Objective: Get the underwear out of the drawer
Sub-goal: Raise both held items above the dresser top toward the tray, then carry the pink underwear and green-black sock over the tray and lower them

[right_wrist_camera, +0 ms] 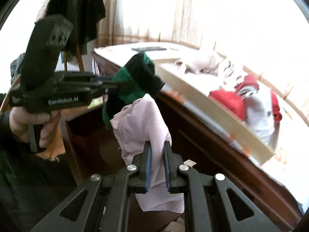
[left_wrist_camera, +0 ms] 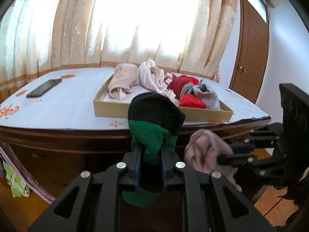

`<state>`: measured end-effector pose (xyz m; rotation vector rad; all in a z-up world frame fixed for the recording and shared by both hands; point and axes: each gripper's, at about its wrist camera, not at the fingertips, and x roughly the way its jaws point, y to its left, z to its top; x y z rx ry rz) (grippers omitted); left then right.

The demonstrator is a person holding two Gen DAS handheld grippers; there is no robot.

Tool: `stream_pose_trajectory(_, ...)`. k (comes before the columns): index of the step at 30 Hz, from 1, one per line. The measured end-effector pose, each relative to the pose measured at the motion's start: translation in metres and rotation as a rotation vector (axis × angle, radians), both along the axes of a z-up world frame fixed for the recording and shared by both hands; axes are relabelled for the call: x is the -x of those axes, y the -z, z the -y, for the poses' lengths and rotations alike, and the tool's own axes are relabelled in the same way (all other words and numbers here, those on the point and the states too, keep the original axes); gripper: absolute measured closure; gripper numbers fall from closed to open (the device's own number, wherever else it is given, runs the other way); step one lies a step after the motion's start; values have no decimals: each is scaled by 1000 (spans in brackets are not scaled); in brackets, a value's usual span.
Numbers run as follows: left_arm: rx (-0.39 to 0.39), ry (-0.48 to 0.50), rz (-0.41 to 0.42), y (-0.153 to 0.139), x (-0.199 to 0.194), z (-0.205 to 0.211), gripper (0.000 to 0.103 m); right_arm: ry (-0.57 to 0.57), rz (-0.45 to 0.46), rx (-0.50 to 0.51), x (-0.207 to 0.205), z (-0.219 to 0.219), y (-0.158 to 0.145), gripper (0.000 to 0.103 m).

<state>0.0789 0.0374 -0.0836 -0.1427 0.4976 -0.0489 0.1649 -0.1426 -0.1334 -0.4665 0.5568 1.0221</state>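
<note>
Left gripper (left_wrist_camera: 150, 161) clamps a green-and-black fabric garment (left_wrist_camera: 154, 123); right gripper (right_wrist_camera: 158, 164) clamps a pale pink cloth garment (right_wrist_camera: 141, 123). Both hang clear, probably extracted; placement in the cardboard tray (left_wrist_camera: 208, 115) remains.

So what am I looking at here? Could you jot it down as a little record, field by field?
left gripper: shut on green-and-black garment
right gripper: shut on pale pink garment
both garments: held in the air in front of the table
tray: on the table, holds beige, pink, red and grey clothes
phone: lying flat on the table, left of the tray
</note>
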Motion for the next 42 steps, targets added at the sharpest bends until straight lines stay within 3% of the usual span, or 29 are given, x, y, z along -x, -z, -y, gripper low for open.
stream_pose_trajectory(4, -17, 1, 27, -13, 1, -1, 88, 14, 26, -44, -1, 8, -23, 90)
stream_pose_trajectory(28, -106, 12, 123, -74, -28, -9, 88, 90, 80, -230, -33, 21, -96, 90)
stream_pose_trajectory(42, -134, 10, 112, -88, -57, -14, 88, 145, 79, -286, -63, 16, -115, 90)
